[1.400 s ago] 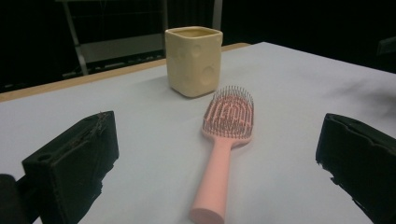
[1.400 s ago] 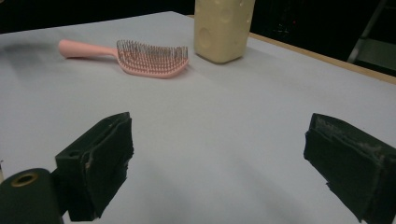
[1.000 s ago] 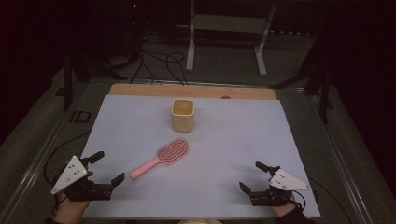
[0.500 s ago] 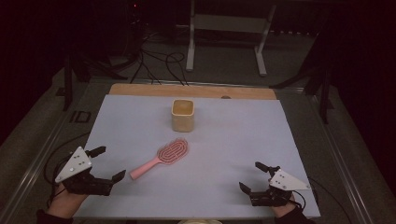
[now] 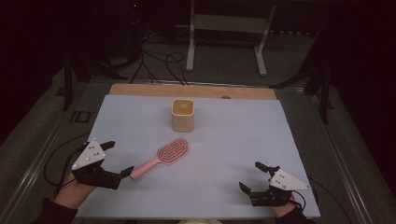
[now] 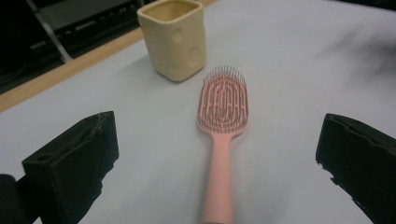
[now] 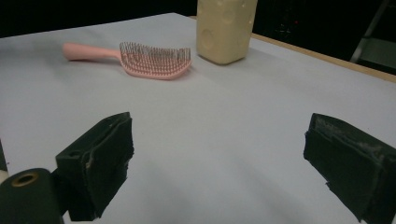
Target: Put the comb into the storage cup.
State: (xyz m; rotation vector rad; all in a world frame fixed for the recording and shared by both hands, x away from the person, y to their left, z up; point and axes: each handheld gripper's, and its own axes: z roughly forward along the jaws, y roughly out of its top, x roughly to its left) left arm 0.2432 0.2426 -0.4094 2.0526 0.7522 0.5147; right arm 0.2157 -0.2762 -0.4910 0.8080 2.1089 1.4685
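on the tabletop (image 5: 233, 140) the pink hairbrush (image 5: 166, 155) lies untouched, near the cream cup (image 5: 182, 115). left claw (image 5: 116, 161) gapes wide by its handle; right claw (image 5: 254, 177) open, well apart. nothing grasped yet.

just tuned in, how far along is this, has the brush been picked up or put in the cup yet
Nothing looks done: the pink hairbrush lies flat on the table, bristles up, in front of the yellow cup, which looks empty. In hand: the left gripper is open, its jaws either side of the handle end, not closed on it. The right gripper is open, away from both. Grasping is left, and possibly placing.
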